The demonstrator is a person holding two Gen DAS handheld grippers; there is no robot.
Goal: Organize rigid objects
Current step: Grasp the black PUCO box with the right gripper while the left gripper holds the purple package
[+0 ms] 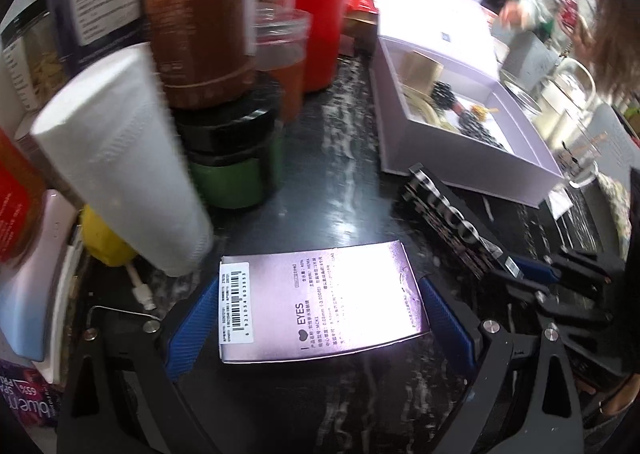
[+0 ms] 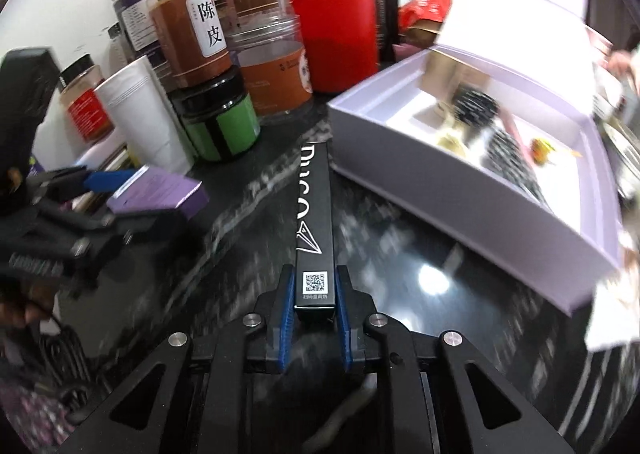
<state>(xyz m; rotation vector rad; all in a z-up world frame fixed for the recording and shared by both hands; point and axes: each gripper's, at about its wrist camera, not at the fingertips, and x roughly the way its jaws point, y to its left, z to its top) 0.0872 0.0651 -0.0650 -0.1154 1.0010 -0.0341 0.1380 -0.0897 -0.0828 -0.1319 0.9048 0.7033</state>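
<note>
The long black cardboard box [image 2: 315, 222] is clamped in the right hand-held gripper [image 2: 316, 294], its long axis aimed straight ahead, left of the open lilac gift box [image 2: 460, 190].

Bright overhead light; glare blows out the lilac rectangular carton [image 1: 320, 306] and spots the glossy black marble tabletop [image 2: 432, 274]. Fisheye bends edges, corners vignette black, motion blur throughout.
</note>
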